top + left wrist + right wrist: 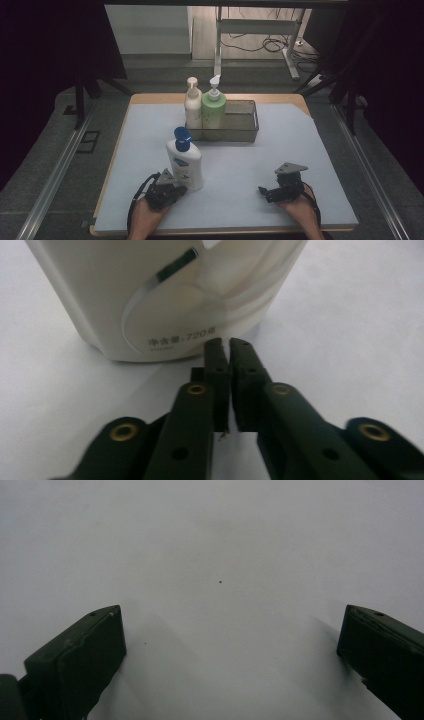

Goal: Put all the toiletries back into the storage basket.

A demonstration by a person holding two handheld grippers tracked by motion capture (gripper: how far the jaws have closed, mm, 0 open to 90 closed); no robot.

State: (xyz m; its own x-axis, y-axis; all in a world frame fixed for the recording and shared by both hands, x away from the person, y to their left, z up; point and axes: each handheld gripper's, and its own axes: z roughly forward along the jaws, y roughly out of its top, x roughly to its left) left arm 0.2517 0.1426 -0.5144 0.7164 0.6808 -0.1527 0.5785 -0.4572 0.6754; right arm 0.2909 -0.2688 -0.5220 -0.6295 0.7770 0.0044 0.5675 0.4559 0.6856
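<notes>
A white lotion bottle [185,162] with a blue cap stands upright on the pale mat, near the front left. My left gripper [170,191] rests on the mat just in front of its base. In the left gripper view the jaws are shut with nothing between them, and the fingertips [220,347] stop just short of the bottle's white base [165,295]. My right gripper [267,192] lies on the mat at the front right. In the right gripper view its jaws stand wide open [230,635] over bare mat.
A wire mesh basket [240,122] stands at the mat's far middle. A cream pump bottle [193,105] and a green pump bottle [213,107] stand in its left end. The wooden table edge [120,145] frames the mat. Table legs and cables lie beyond.
</notes>
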